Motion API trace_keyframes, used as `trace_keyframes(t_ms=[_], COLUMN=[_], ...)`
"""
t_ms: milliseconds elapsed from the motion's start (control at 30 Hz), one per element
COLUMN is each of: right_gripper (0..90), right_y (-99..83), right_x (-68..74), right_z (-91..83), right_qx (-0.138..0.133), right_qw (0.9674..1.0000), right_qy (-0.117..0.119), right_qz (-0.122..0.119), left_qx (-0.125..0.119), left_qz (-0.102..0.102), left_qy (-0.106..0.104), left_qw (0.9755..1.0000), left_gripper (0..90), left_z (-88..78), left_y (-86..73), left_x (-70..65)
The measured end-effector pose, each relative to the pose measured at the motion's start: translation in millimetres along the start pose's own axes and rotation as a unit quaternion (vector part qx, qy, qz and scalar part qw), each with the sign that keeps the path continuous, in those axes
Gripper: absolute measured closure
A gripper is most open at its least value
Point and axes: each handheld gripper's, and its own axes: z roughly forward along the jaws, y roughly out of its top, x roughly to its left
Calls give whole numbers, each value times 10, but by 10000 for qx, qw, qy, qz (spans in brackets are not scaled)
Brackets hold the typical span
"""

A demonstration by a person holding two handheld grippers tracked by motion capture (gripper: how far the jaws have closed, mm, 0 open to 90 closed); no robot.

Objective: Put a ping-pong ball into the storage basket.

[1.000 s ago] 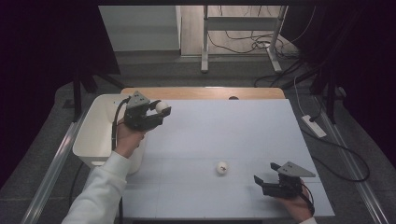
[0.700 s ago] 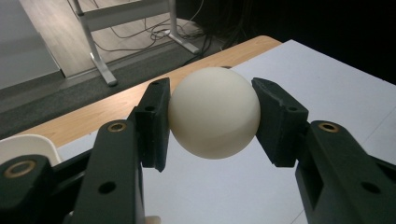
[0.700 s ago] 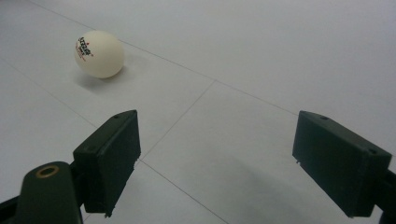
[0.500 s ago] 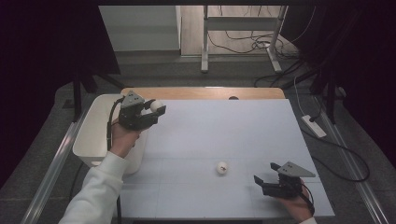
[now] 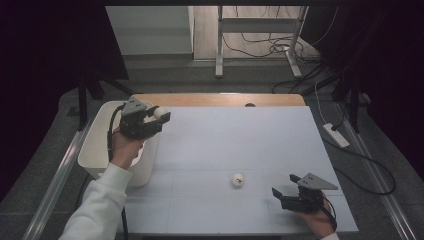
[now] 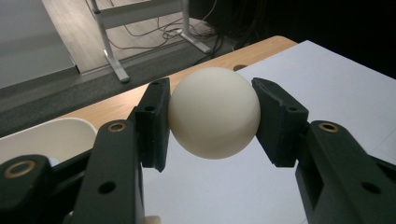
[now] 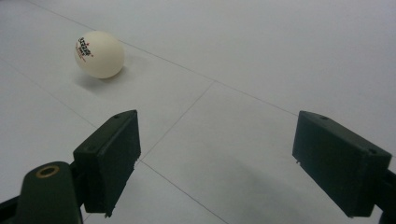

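My left gripper (image 5: 161,116) is shut on a white ping-pong ball (image 5: 159,112), held in the air over the right rim of the white bin (image 5: 95,160). In the left gripper view the ball (image 6: 214,118) sits squeezed between both black pads (image 6: 157,122). A second white ball (image 5: 237,179) with a small printed mark lies on the white table sheet (image 5: 235,135). My right gripper (image 5: 282,192) rests low at the table's front right, jaws wide open and pointing left. Its own view has that ball (image 7: 99,54) ahead and to the left of the bare gap (image 7: 217,158).
The wooden table edge (image 5: 215,99) runs along the far side. Beyond it stand a metal stand (image 5: 219,45) and loose cables (image 5: 270,47) on the floor. A power strip (image 5: 336,135) lies on the floor to the right of the table.
My left hand has carried its ball a little to the left, toward the bin. The right gripper and the ball on the table have stayed put.
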Motion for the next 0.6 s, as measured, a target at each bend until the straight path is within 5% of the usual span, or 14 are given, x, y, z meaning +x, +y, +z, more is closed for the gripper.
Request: trace_keyframes(t_ms=[600], right_gripper=[150], right_y=[0], right_x=[3], right_z=[0], right_qx=[1], right_qw=[10000], right_qy=[3], right_qz=[2], left_qx=[50], left_qz=[-152], left_qy=[196], left_qw=[9997], left_gripper=[500], left_z=[-26], left_y=[-43], left_x=[162])
